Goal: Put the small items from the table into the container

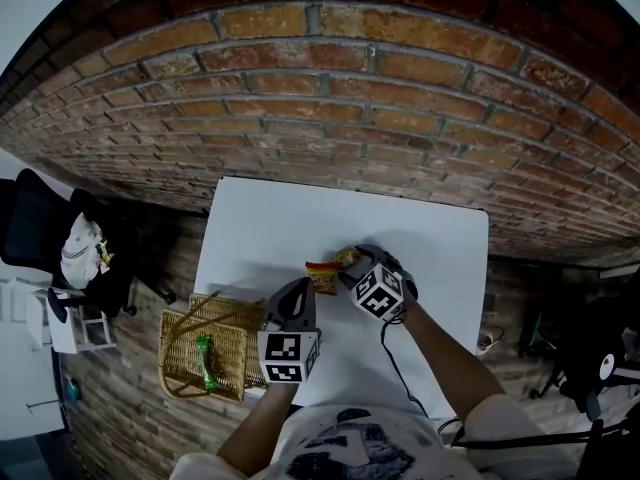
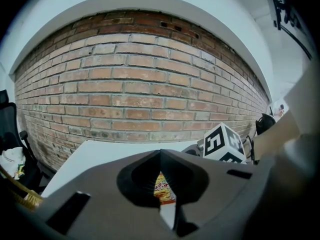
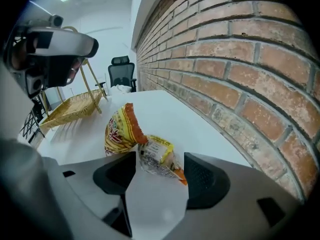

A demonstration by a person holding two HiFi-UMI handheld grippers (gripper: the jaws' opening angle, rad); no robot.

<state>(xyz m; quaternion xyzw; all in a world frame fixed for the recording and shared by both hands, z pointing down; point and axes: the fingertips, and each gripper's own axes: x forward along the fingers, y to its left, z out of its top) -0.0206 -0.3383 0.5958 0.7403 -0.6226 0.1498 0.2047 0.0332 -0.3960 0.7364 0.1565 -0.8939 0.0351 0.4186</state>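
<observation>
Snack packet [image 3: 156, 156] lies between parted jaws of the right gripper [image 3: 159, 170], best pinched squarely across its middle; left gripper [image 2: 160, 155] jaws together.

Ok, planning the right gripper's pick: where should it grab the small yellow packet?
I'd take the small yellow packet across its middle, from above: it lies flat on the table between the open jaws of the right gripper, and the red-yellow packet crowds its far end.

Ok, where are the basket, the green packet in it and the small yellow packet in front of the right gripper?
basket [image 1: 236, 343], head view, on its bare woven floor.
green packet [image 1: 206, 361], head view, on its middle.
small yellow packet [image 3: 159, 159], right gripper view, on its printed face, between the open jaws.
</observation>
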